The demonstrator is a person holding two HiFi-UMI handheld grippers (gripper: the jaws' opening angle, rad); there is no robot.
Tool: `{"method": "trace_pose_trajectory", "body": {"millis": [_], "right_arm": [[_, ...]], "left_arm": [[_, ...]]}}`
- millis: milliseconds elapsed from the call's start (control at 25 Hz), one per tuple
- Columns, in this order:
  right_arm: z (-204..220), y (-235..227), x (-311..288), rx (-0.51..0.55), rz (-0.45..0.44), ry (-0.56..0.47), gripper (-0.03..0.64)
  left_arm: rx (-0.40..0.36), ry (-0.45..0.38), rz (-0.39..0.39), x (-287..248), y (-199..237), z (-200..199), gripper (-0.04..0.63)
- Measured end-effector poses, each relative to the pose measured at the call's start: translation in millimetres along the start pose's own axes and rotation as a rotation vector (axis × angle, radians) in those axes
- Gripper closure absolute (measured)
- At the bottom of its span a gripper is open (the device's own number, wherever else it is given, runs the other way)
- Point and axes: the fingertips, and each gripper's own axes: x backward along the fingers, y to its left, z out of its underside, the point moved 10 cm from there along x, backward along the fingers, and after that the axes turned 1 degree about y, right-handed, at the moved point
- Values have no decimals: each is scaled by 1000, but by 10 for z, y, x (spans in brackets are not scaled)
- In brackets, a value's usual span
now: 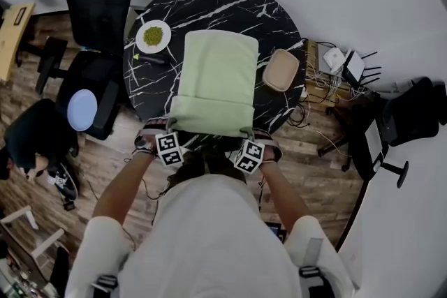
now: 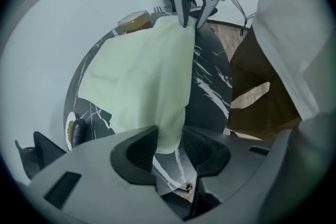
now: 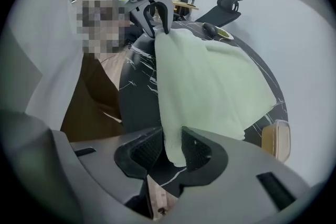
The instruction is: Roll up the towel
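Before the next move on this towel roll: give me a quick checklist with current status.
1. Left gripper grips a near corner of the towel: ok, jaws closed on the cloth.
2. Right gripper grips the other near corner: ok, cloth pinched.
3. Near edge turned over evenly: ok, a straight band in the head view.
4. Towel ahead lies flat on the table: ok.
5. Plate clear of the towel: ok, it stands apart on the person's left.
6. Beige dish clear of the towel: cannot tell, it sits very close to the towel's right edge.
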Motion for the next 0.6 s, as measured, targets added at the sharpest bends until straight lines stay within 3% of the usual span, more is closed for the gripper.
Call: {"method": "trace_pose_trajectory", "body": {"millis": [320,480,600], "right_arm": [[-1,-9,52,-15,28,7,592],[67,146,110,-41,-41,16,595],[69,341,245,-50,-139,25,595]], "left_arm": [[-18,9,-12,53,67,19,559],[-46,-5,49,170,-83,44,566],[-58,-9,151,251,-311,92,566]]}}
